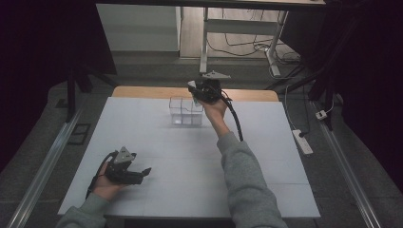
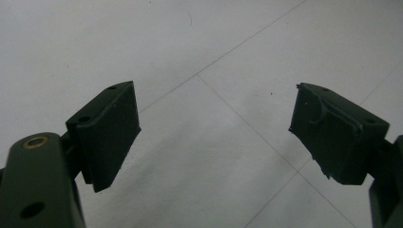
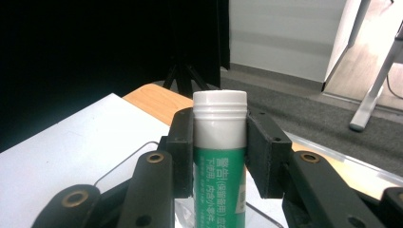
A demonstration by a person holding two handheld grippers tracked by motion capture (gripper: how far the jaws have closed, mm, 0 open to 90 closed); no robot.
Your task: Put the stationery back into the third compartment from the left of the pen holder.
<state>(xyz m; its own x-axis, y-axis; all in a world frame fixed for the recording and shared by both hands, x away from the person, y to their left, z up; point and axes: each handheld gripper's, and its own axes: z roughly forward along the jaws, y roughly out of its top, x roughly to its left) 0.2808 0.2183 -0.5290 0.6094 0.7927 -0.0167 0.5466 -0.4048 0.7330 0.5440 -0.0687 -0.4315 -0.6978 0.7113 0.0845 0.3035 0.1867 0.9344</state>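
We hold green tube (image 3: 219,161) upright in right gripper (image 3: 219,152), jaws clamped just under white cap (image 3: 220,107), above clear compartment box (image 1: 186,111). Left gripper (image 2: 214,137) wide open, empty, over table (image 1: 190,156). Risk: tube catching divider wall, tipping box.

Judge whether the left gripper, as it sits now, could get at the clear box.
Probably yes: the left gripper is open and empty, with bare table between it and the clear box, though the right gripper hovers there.
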